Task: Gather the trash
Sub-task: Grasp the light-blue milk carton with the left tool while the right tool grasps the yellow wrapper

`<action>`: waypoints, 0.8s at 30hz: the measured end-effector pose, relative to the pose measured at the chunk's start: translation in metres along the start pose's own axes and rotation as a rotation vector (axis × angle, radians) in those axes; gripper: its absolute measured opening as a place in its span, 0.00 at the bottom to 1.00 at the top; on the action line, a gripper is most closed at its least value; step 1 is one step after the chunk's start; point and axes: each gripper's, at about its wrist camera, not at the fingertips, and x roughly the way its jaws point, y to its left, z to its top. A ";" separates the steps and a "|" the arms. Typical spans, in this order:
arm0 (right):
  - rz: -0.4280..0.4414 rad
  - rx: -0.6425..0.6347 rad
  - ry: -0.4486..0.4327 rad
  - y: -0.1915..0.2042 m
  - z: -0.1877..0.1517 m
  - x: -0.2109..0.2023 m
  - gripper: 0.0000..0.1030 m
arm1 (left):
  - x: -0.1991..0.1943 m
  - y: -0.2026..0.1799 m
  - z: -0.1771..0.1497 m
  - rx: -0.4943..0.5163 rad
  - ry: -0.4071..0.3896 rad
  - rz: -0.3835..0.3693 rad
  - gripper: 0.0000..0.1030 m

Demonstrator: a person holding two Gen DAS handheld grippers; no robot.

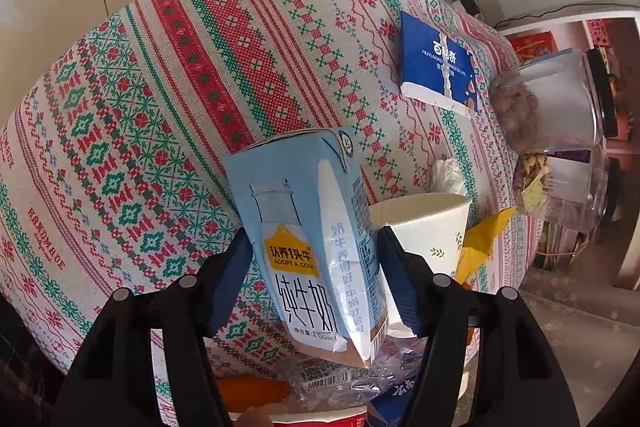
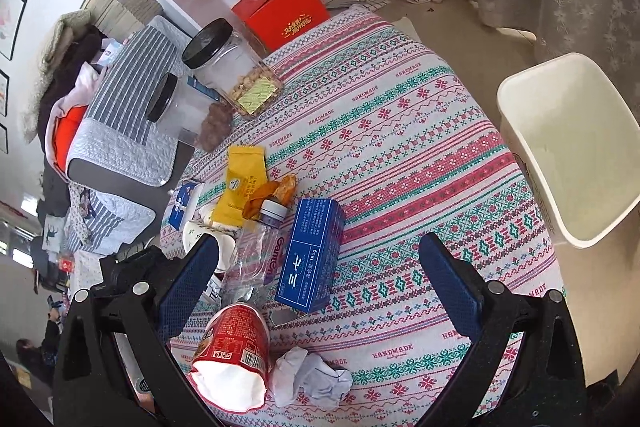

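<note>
A light blue milk carton (image 1: 304, 251) stands tilted between the blue pads of my left gripper (image 1: 312, 275), which press on both its sides just above the patterned tablecloth (image 1: 180, 87). Behind it stands a white paper cup (image 1: 428, 227) and a yellow wrapper (image 1: 480, 239). My right gripper (image 2: 320, 247) hangs open over the trash pile, touching nothing. Below it lie a blue box (image 2: 312, 255), a clear plastic bottle (image 2: 260, 251), a red cup on its side (image 2: 232, 347) and crumpled white paper (image 2: 308, 379). A yellow wrapper (image 2: 242, 183) and orange peel (image 2: 276, 191) lie farther off.
A white bin (image 2: 568, 147) stands on the floor by the table's right edge. Two clear jars with black lids (image 2: 228, 67) sit at the far edge, a red carton (image 2: 280, 7) behind them. A blue snack box (image 1: 436, 67) lies on the cloth. Chairs with striped cushions (image 2: 128, 99) stand left.
</note>
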 end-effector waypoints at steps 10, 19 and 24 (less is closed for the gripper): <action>0.017 -0.080 0.025 0.020 -0.007 0.009 0.93 | -0.059 0.007 -0.009 0.148 -0.029 -0.139 0.58; -0.001 -0.269 0.126 0.104 0.029 0.054 0.93 | -0.156 -0.026 -0.030 0.465 -0.303 -0.205 0.59; -0.101 -0.296 0.249 0.161 0.052 0.129 0.90 | -0.178 -0.038 -0.039 0.561 -0.407 -0.193 0.59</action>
